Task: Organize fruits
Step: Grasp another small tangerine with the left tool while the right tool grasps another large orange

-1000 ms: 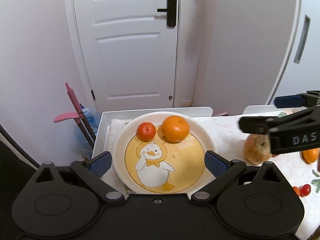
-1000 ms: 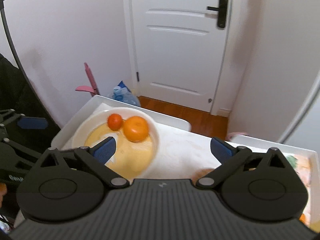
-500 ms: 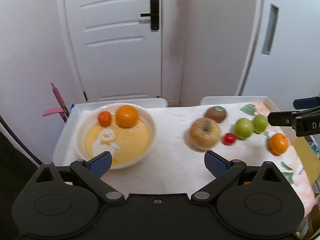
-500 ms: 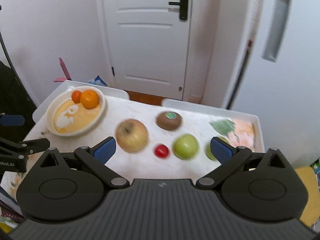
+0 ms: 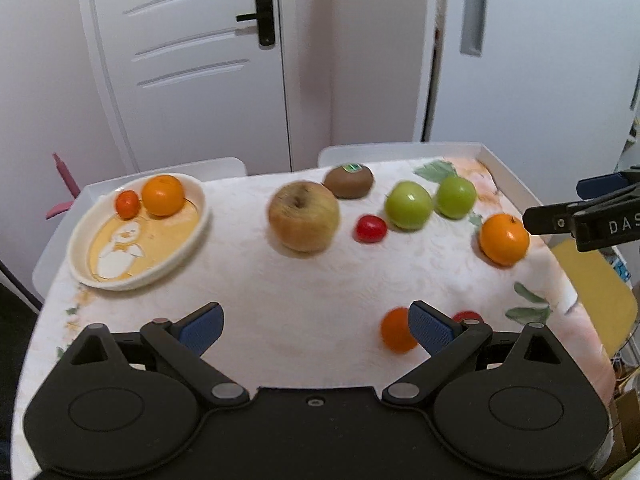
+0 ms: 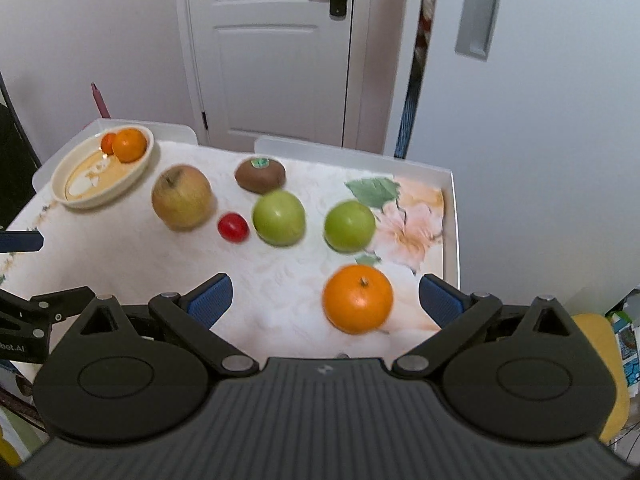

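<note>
Beside the duck-printed plate (image 5: 182, 246), which sits at the far left of the cloth-covered table (image 5: 300, 300) and already holds a small tangerine (image 5: 127, 204) touching a larger orange (image 5: 163, 195), most of the fruit lies loose to its right: a yellowish apple (image 5: 304, 222) nearest the plate, then a kiwi (image 5: 349, 181), a red cherry tomato (image 5: 370, 229), two green apples (image 6: 278, 218) (image 6: 349, 226), and farthest from the plate a big orange (image 6: 357, 298). The left gripper (image 5: 316, 326) hangs spread wide and empty, with a small orange fruit (image 5: 394, 336) just beside its right finger. The right gripper (image 6: 326, 296) is likewise wide open and carries nothing; the big orange sits between its fingers, untouched. Sorting looks barely begun, with a reach for the next piece in hand. A sensible next move is for the right gripper to drop around that orange, close gently, then carry it across to the plate.
</note>
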Motion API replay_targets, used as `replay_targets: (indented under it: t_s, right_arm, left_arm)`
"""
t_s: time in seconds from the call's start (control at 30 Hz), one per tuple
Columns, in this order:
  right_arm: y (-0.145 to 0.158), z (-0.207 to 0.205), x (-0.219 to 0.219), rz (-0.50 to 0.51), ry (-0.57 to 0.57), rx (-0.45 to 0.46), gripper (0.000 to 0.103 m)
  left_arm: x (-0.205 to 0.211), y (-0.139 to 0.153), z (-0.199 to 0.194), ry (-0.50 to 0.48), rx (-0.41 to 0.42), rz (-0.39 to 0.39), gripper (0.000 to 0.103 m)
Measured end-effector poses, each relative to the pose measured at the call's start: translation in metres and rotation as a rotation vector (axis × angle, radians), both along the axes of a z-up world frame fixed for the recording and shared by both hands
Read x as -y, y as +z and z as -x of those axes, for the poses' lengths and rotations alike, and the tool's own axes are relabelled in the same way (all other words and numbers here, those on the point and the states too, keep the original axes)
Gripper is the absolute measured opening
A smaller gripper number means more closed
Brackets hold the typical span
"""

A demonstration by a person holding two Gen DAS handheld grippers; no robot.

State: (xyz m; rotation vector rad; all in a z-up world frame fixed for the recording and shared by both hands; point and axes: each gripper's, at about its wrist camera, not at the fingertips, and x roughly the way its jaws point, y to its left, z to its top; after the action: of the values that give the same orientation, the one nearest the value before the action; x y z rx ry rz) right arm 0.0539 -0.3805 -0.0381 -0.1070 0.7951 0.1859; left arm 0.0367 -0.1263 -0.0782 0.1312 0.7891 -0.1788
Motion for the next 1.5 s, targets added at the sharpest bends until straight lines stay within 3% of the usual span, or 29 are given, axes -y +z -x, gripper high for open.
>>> replay_targets:
  t_s: [0.4,0.7,0.87,1.2,1.5]
  right_arm:
    - [-0.051,-0.01,0.034,-0.047,-0.044,-0.038,0.103]
    - [-0.067,-0.025,0.033,-0.052,-0.04,-0.056,0.103]
    - [-0.072,-0.033,0.033,-0.057,-0.036,-0.061,0.103]
    - [-0.08,-0.045,0.031,-0.064,-0.03,-0.067,0.094]
    - [-0.084,-0.053,0.028,-0.077,-0.024,-0.075,0.078]
  left_arm:
    - [0.041,-0.052,-0.007,-0.054,-0.051,-0.053,0.09]
    - [0.065,-0.067,-0.015,-0.117,-0.045,-0.108,0.063]
    - [0.071,-0.071,-0.018,-0.141,-0.058,-0.125,0.041]
    - [0.072,-0.072,-0.017,-0.156,-0.052,-0.132,0.039]
    - [0.063,-0.071,-0.013,-0.136,-0.056,-0.12,0.039]
